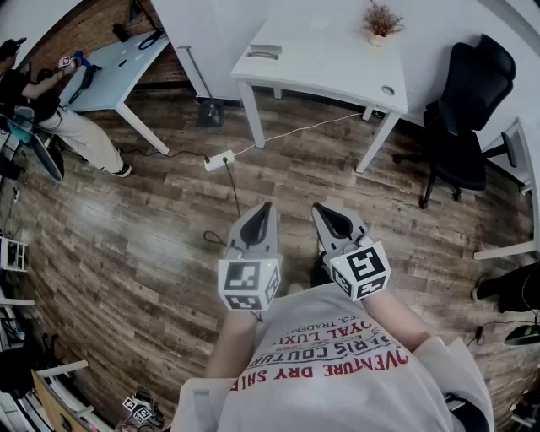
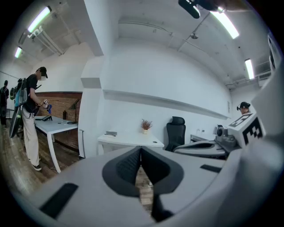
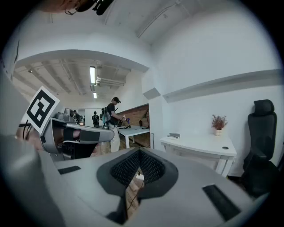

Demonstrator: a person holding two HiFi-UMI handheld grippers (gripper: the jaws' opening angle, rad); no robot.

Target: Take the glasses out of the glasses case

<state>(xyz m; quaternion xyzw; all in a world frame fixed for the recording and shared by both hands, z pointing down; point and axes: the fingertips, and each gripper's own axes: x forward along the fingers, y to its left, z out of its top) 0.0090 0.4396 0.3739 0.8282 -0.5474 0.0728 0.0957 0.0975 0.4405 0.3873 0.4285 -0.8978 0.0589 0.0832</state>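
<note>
Left gripper (image 1: 263, 213): we are holding it clenched and empty, short of the white desk (image 1: 321, 63).
Right gripper (image 1: 326, 214): we are holding it clenched on nothing, also short of the desk.
Possible glasses case (image 1: 264, 51): lying at the desk's left end; too small for us to be sure.
Potted plant (image 1: 381, 21): standing at the desk's far edge.

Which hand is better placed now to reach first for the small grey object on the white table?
Left, slightly. The left gripper and right gripper are both shut, empty and far from the white table. The small grey object lies at the table's left end, more in line with the left gripper.
</note>
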